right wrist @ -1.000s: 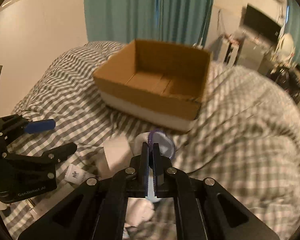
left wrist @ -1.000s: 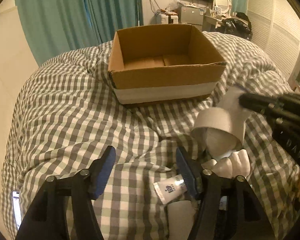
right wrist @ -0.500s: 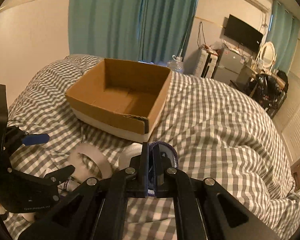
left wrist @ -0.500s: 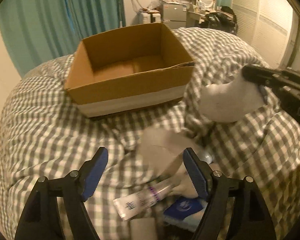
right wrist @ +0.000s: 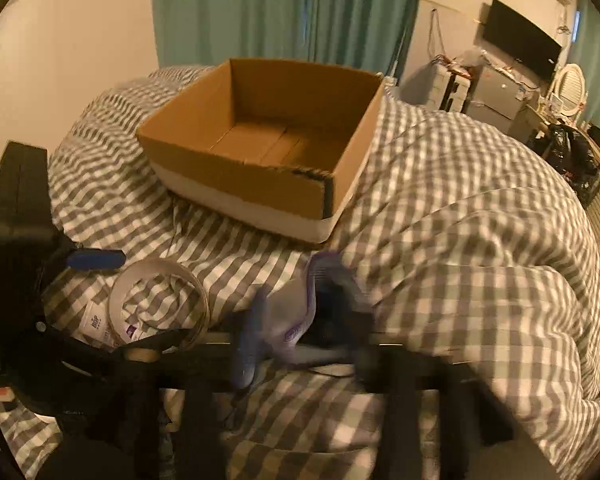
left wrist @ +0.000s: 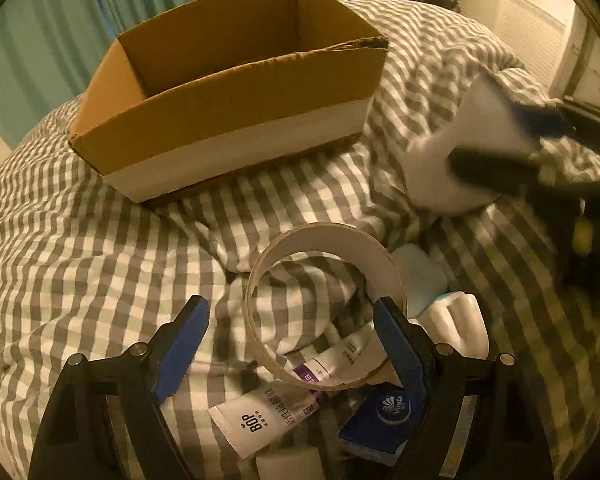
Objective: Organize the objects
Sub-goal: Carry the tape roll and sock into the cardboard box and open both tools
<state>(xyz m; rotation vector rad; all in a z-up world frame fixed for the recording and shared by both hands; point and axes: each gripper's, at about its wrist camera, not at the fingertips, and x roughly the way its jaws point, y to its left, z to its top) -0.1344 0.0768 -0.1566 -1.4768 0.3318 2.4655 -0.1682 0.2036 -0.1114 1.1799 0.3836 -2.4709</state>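
An open, empty cardboard box (left wrist: pixel 236 96) (right wrist: pixel 268 148) stands on the checked duvet. My left gripper (left wrist: pixel 288 344) is open around a white tape ring (left wrist: pixel 324 304) that leans on the pile; the ring also shows in the right wrist view (right wrist: pixel 160 304). Under it lie a BOP tube (left wrist: pixel 268 412), a blue tissue pack (left wrist: pixel 380 424) and a white ribbed item (left wrist: pixel 456 332). My right gripper (right wrist: pixel 300 328), blurred, has its jaws parted, with a white sock with purple trim (right wrist: pixel 296 312) (left wrist: pixel 460 152) between them, to the right of the box.
The checked duvet (right wrist: pixel 460 248) bulges high on the right. Teal curtains (right wrist: pixel 292 8), a television (right wrist: pixel 520 40) and cluttered furniture stand behind the bed.
My right gripper's jaws went from shut on the sock to parted, and it moved toward the box. My left gripper came down around the tape ring.
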